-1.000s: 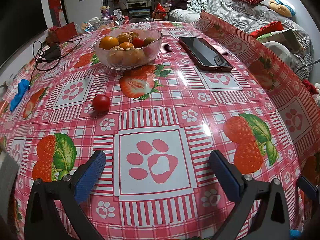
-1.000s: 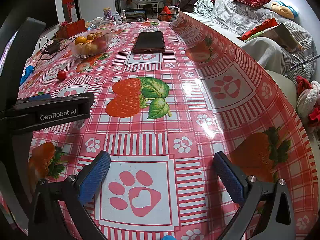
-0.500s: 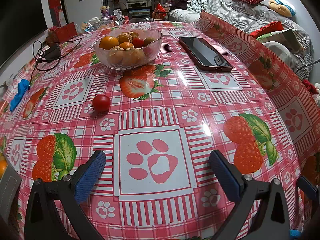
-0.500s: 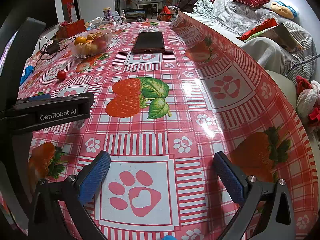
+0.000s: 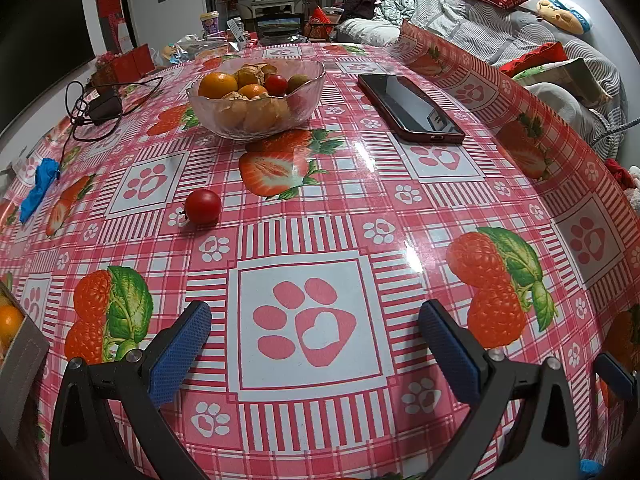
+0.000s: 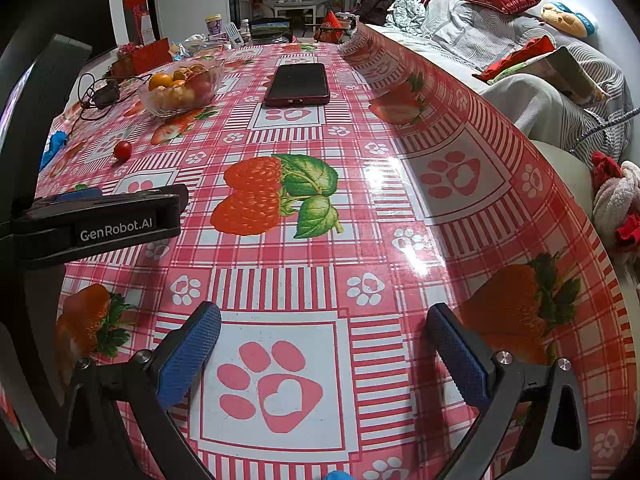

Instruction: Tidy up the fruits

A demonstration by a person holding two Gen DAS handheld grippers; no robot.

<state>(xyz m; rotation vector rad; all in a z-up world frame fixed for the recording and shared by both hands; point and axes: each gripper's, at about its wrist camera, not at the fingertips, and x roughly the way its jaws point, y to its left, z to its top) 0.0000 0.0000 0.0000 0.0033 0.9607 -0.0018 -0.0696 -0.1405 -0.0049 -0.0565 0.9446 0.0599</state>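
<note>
Strawberry-print oilcloth covers the worktop (image 5: pixel 360 208), where a loose cherry tomato (image 5: pixel 203 206) lies ahead-left of the left tongs (image 5: pixel 316 332), before the glass bowl (image 5: pixel 256 94). Round, it has no long axis. Both left and right tongs (image 6: pixel 324 344) are spread and empty; the left pair looks nearer.

The tablecloth (image 5: pixel 400 216) under both tongs looks like glossy plastic with glare. Far ahead of the left tongs, the bowl (image 5: pixel 256 96) is clear ribbed glass. The tomato (image 5: pixel 203 206) is smooth, shiny. The finger pads (image 6: pixel 192 354) are blue, rough-textured.
</note>
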